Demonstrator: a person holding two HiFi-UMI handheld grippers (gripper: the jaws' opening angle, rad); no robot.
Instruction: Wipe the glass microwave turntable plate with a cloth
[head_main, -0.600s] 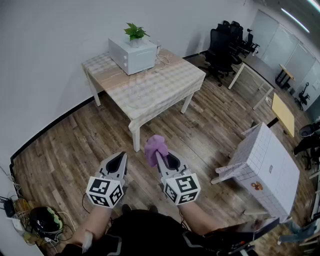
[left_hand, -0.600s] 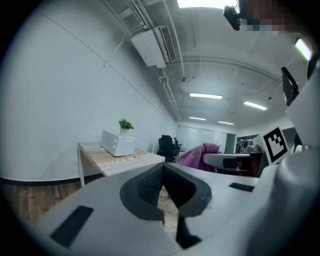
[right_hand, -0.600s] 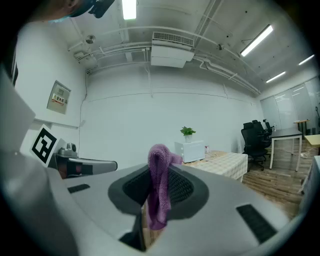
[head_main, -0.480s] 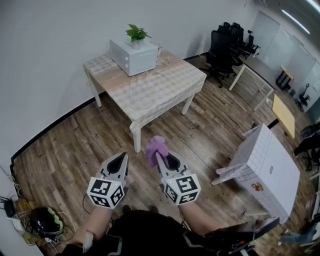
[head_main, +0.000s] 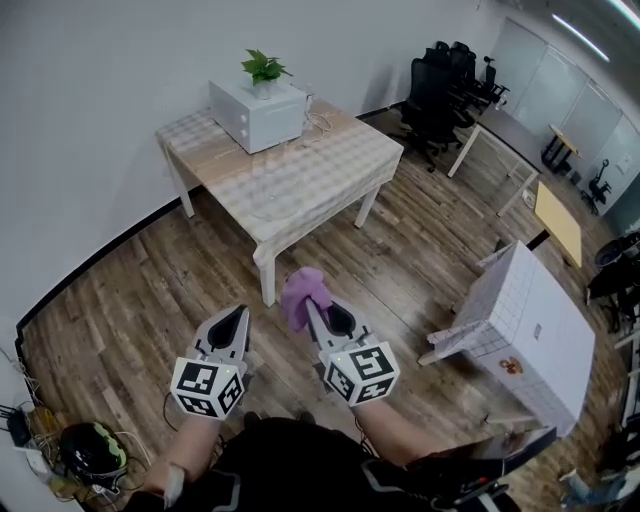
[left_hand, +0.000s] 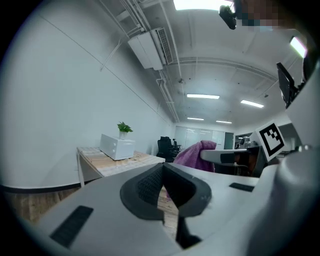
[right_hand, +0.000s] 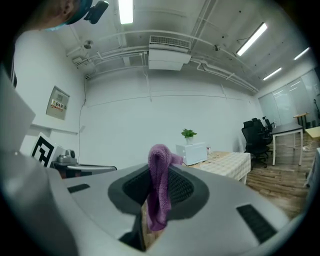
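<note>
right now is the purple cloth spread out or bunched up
Bunched up: the purple cloth hangs as a narrow crumpled wad, not spread flat, pinched in the jaws of the right gripper.

Open wooden floor (head_main: 150, 290) lay between the left gripper (head_main: 236, 314), the right gripper (head_main: 311, 306) and the worktop (head_main: 345, 160), with nothing standing in the way. On the worktop, the microwave (head_main: 255, 113) with its plant (head_main: 262, 67) blocked the far left corner. The surface around the glass plate (head_main: 272, 190) was free. A white boxy unit (head_main: 530, 325) stood well apart on the right.
</note>
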